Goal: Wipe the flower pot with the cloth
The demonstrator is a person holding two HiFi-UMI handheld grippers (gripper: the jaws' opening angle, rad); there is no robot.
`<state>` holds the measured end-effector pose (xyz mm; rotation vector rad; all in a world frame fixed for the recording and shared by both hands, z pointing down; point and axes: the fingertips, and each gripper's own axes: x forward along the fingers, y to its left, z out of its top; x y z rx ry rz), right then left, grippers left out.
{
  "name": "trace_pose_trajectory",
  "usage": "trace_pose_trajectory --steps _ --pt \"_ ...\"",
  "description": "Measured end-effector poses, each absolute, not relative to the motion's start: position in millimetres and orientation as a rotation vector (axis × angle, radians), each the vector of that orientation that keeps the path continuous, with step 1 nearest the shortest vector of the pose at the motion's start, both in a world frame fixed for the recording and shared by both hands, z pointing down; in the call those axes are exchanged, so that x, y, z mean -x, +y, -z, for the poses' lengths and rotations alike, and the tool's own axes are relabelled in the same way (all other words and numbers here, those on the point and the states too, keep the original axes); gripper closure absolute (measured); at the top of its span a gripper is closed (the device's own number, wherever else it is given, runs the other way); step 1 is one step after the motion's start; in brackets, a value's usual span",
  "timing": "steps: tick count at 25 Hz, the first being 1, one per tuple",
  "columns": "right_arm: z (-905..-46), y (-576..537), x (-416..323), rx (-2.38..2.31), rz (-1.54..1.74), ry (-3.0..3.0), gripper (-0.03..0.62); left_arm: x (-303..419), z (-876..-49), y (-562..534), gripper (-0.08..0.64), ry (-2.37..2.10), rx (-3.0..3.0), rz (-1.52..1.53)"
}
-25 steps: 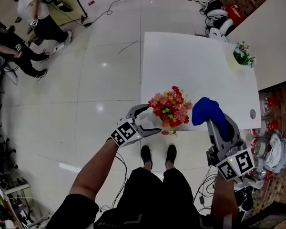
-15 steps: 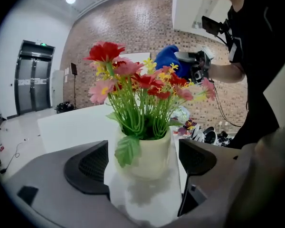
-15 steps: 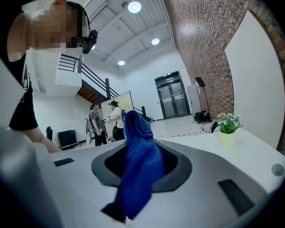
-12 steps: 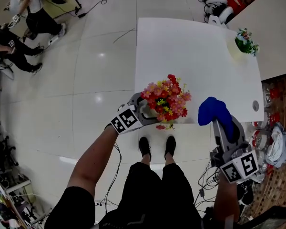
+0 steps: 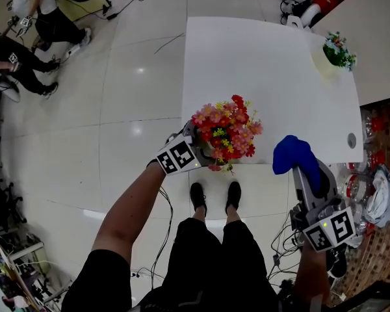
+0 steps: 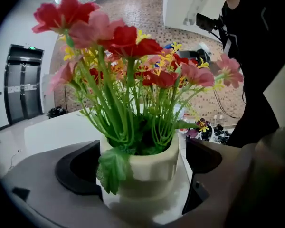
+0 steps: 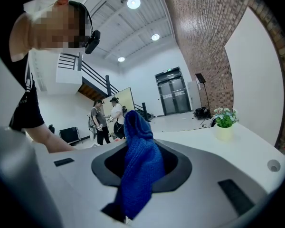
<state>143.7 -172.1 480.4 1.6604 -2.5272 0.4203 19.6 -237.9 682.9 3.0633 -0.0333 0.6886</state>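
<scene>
A cream flower pot (image 6: 145, 170) with red, pink and yellow artificial flowers (image 5: 224, 130) stands near the front edge of the white table (image 5: 266, 70). My left gripper (image 5: 207, 149) reaches around it from the left. Its jaws are opening, with the pot between them and a strip of white table showing beside the right jaw. In the head view the flowers hide the pot. To the right, my right gripper (image 5: 301, 169) is shut on a blue knitted cloth (image 5: 292, 153), which bunches up above the jaws and hangs below them (image 7: 140, 160).
A second small pot with green and white flowers (image 5: 335, 52) stands at the table's far right corner. A small round disc (image 5: 351, 137) lies near the right front corner. People (image 5: 26, 18) are at the far left on the tiled floor. Clutter (image 5: 377, 194) lies right of the table.
Both grippers have come down a little. The left gripper's marker cube now sits closer against the flowers. The right gripper with the cloth has drifted right, toward the table's front edge.
</scene>
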Motion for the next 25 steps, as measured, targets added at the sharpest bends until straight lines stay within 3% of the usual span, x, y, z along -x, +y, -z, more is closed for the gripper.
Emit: trace_pose_trajectory --steps 25 --pt "-490.4 -171.8 -142.8 -1.661 -0.452 -2.542 0.512 -41.6 -694.3 -244.1 0.012 0.067 -3.042 -0.773"
